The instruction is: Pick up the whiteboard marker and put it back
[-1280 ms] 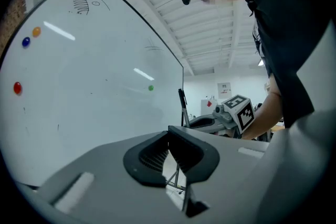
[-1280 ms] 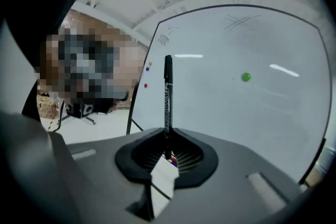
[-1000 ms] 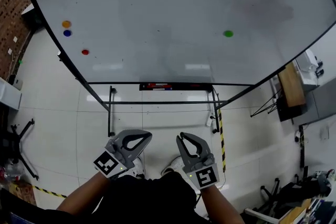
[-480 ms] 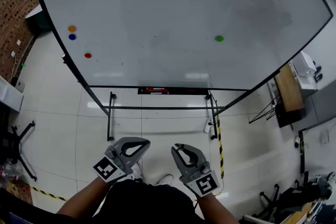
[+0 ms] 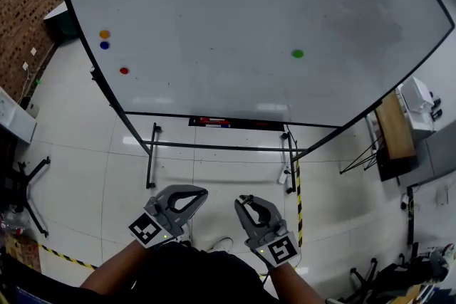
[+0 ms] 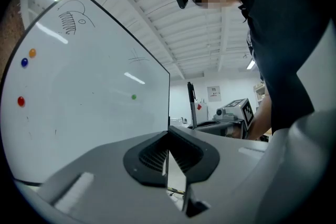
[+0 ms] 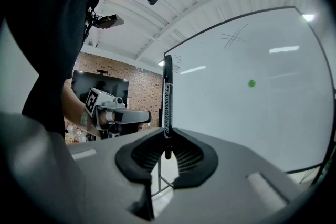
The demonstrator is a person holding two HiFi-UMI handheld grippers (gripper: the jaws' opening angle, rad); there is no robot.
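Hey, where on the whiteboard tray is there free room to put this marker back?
The tray looks bare along its right stretch, from the red and blue items out to its right end. Its left part is crowded with those items. The marker stands upright, held by the right gripper.

White lettering runs lengthwise down the barrel of the black marker (image 7: 167,102); as far as it can be made out, it reads "TWINMARKER". A white sheet (image 6: 213,93) on the far wall carries print too small to read. The whiteboard (image 5: 235,25) shows only scribbled strokes, nothing legible.
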